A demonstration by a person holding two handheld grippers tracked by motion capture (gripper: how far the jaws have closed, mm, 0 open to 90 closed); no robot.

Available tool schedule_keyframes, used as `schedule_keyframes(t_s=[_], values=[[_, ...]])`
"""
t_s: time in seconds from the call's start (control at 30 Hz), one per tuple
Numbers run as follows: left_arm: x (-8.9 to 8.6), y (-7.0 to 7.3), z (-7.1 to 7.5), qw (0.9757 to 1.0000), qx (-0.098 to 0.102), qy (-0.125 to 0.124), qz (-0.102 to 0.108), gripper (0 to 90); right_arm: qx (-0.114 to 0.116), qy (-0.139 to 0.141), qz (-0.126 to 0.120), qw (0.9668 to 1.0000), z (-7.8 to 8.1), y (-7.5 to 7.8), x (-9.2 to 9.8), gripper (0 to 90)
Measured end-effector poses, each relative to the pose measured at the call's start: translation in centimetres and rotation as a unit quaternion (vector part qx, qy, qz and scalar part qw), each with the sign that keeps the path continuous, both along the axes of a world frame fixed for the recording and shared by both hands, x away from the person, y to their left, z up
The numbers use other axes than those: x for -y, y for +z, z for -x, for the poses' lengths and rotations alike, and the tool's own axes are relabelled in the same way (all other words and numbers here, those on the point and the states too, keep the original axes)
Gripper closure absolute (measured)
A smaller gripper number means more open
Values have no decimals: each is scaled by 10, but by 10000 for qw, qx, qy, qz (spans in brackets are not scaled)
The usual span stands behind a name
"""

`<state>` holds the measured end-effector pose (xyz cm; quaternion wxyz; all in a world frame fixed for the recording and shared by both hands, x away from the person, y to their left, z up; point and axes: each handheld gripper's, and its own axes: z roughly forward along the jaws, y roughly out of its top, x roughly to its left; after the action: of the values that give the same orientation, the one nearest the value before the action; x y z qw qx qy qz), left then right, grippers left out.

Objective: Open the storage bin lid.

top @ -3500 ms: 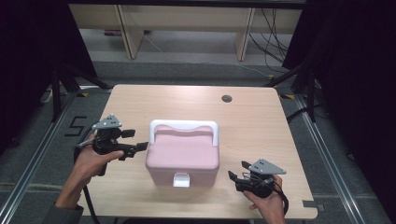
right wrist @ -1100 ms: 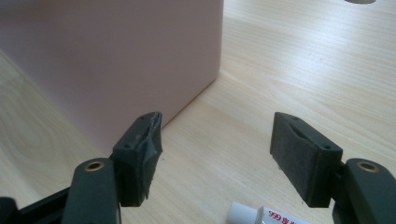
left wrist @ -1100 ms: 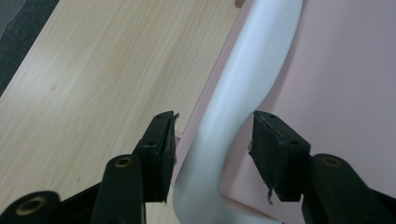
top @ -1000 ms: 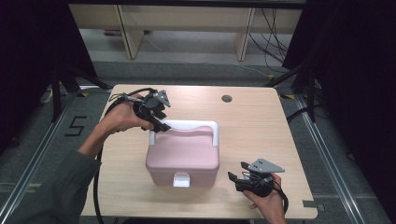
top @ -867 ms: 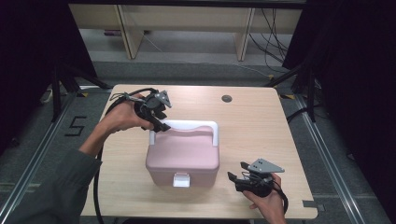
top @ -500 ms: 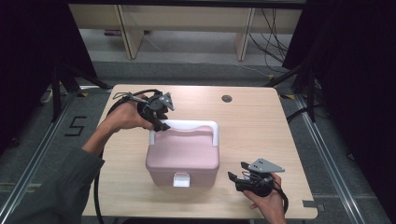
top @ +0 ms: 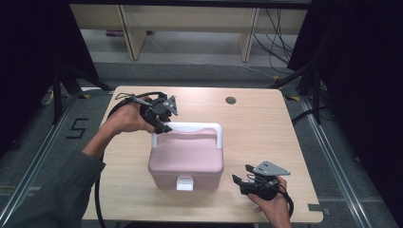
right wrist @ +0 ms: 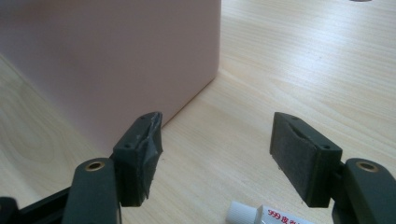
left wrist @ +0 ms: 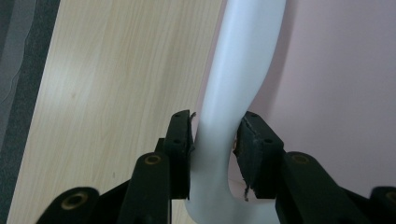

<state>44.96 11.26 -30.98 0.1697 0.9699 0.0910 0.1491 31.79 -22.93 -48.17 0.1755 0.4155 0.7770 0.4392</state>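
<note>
As left gripper (left wrist: 212, 154) has just been closing on handle (left wrist: 238, 79) at lower centre, pinch firmly, then lift straight; right gripper (right wrist: 217, 154) spread, empty

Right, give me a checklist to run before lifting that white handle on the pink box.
1. Left gripper jaws around the handle: ok; they have just been closing on it.
2. Pads pressing firmly on both sides: cannot tell.
3. Box standing flat on the table: ok.
4. Front latch released: cannot tell.
5. Right gripper open, off the box: ok.
6. Tube clear of the box: ok.
</note>
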Motion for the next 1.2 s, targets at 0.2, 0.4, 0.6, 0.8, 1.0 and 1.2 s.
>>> schedule_keyframes(t_s=[0.2,0.4,0.6,0.8,1.0,1.2], values=[[1,4,1,9999,-4,-79,-72,669,47,9,12,10000,0,0,1,356],[-1,13,3,9999,22,-118,-36,675,27,26,-9,10000,0,1,0,358],[-2,23,2,9999,80,-130,-26,679,125,89,-13,9999,-2,1,2,362],[-2,28,-1,9999,56,-105,-27,679,501,206,-39,9985,-1,9,4,443],[-5,31,-5,10000,35,-50,72,679,785,275,-253,9962,0,18,7,493],[-6,33,-6,9999,47,-15,124,680,1146,442,-459,9914,0,39,7,582]])
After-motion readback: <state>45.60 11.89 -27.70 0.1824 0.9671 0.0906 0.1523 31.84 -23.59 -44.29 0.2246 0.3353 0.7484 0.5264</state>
